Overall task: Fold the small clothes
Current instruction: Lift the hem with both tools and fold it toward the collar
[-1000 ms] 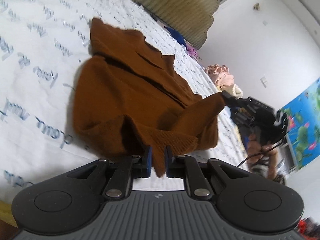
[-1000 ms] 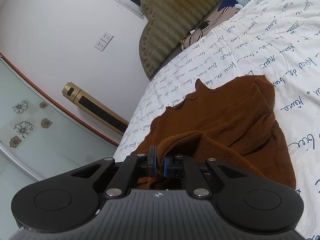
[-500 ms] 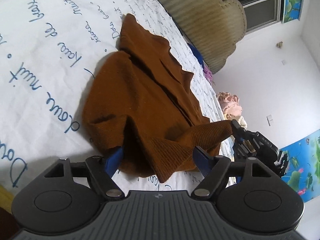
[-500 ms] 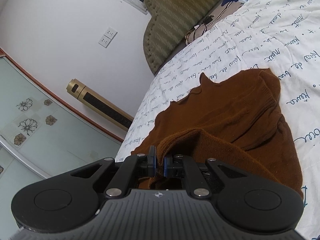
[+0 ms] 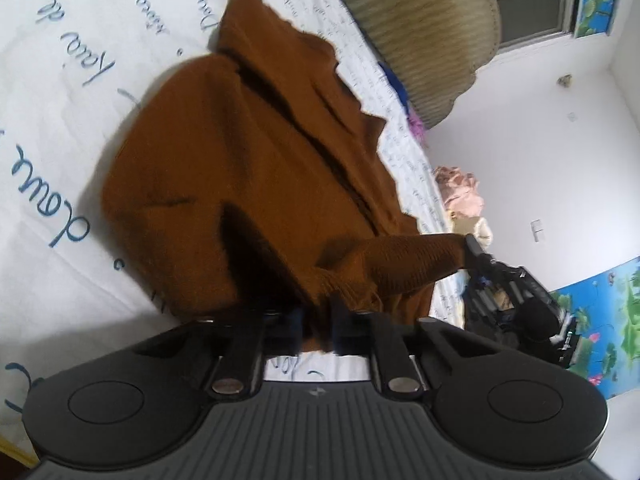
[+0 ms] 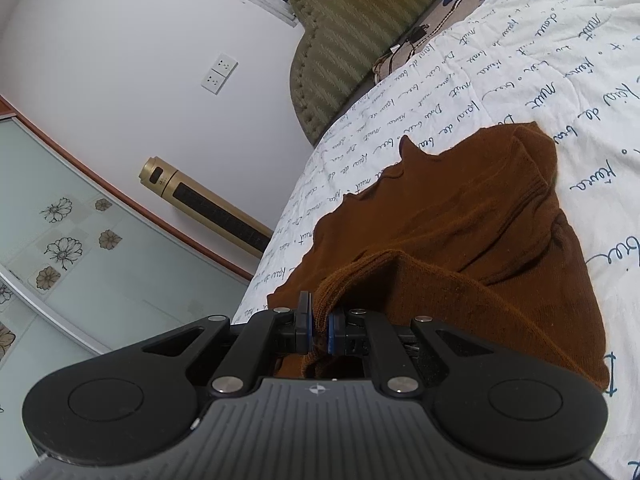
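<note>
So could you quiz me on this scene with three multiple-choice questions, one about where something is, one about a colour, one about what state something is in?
1. Where does the garment lie?
A. On a bed sheet with blue handwriting print
B. On a wooden floor
C. Hung on a wall hook

2. What colour is the garment?
A. Pink
B. Brown
C. Navy

3. What is the right gripper doing?
A. Open, well clear of the cloth
B. Shut on a fold of the garment
C. Holding a pillow

Answers:
1 A: the white sheet with blue script spreads all round it.
2 B: the knit is brown in both views.
3 B: a ribbed fold sits pinched between its blue pads. The left gripper is closing on another edge, cloth between its jaws.
</note>
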Demonstrator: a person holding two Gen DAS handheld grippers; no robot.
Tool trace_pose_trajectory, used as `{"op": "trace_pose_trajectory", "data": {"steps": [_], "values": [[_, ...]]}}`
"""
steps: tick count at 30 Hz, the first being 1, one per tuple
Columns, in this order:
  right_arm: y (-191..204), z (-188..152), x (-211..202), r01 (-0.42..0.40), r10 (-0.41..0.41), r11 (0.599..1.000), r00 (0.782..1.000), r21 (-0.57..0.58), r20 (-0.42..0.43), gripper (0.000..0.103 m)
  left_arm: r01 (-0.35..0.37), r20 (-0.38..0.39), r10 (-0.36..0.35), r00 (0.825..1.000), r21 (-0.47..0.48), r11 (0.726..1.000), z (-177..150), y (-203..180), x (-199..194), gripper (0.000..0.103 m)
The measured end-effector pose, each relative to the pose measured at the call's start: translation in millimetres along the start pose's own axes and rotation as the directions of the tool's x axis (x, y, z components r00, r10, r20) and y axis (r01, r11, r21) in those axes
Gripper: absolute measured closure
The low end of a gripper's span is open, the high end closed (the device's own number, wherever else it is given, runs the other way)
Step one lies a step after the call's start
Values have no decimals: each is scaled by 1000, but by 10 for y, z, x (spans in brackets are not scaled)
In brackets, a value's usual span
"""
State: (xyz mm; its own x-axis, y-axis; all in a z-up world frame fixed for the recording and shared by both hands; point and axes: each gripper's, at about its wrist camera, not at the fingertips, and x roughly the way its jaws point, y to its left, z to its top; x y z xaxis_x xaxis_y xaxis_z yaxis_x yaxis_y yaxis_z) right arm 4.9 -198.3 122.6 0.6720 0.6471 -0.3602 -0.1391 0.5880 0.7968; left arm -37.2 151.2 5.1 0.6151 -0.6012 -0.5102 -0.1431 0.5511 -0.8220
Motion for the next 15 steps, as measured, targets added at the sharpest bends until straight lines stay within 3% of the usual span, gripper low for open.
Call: {"op": "trace_pose_trajectory", "data": {"steps": [2, 9, 15], "values": [[-24, -5, -4, -2, 2, 1000, 1000, 6, 0, 90, -11, 14, 11, 1000, -15, 1000, -10, 27, 21, 97], [-53, -16, -29, -3, 3, 1000, 1000, 15, 8, 90, 23, 61, -22, 998, -10, 1000, 31, -1, -40, 97], [7, 117, -54, -1, 1, 1000, 999, 0, 44, 90, 65, 108, -66, 992, 12, 998, 309, -196, -85, 98]]}}
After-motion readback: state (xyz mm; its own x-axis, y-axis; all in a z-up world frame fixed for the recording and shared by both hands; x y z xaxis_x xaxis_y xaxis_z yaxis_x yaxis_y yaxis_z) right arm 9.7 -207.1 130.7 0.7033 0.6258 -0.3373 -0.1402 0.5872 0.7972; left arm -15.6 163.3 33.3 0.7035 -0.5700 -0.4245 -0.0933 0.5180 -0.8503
